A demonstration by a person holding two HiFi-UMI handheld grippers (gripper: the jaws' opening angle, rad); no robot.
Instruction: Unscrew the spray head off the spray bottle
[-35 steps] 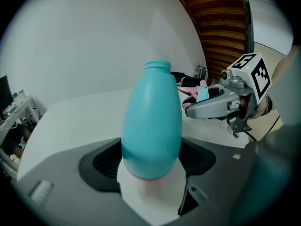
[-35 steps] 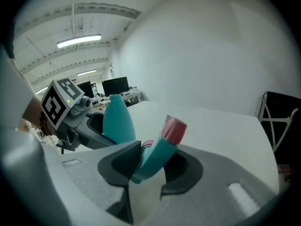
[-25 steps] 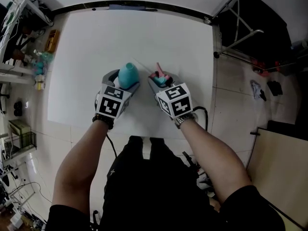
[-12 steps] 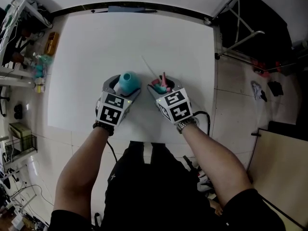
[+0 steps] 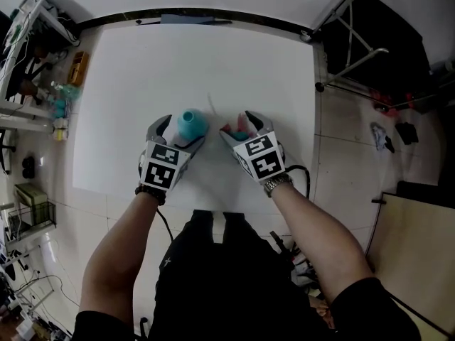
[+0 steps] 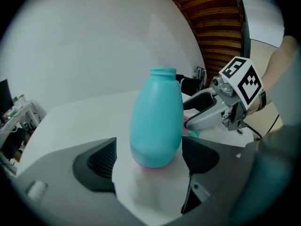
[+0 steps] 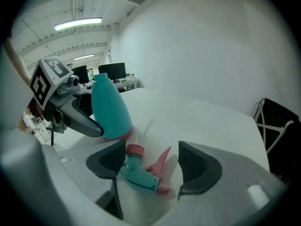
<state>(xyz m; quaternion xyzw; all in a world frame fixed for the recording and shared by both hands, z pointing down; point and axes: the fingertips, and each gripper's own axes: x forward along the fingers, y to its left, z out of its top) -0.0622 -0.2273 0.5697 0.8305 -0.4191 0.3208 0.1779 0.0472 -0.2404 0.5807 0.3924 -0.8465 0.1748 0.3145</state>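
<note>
The teal spray bottle [image 5: 190, 124] [image 6: 156, 121] stands upright on the white table [image 5: 142, 62], its neck bare. My left gripper [image 5: 182, 129] [image 6: 149, 147] has its opening jaws on either side of the bottle's base; the left pad stands clear, the right pad is very near it. The spray head [image 5: 237, 128] [image 7: 140, 172], teal with a pink collar and trigger, lies on its side on the table. Around it, my right gripper [image 5: 239, 125] [image 7: 151, 149] is opening, both pads apart from it. The bottle [image 7: 109, 109] and the left gripper [image 7: 70, 109] show at the left of the right gripper view.
A cluttered shelf [image 5: 39, 69] runs along the table's left side. A black folding frame [image 5: 355, 34] stands off the right far corner. The table's near edge is just behind both grippers, by the person's legs. Tiled floor [image 5: 341, 141] lies to the right.
Both grippers have drawn back slightly toward the person and their jaws have widened. The spray head, held up before, now lies loose on the table between the right jaws.
</note>
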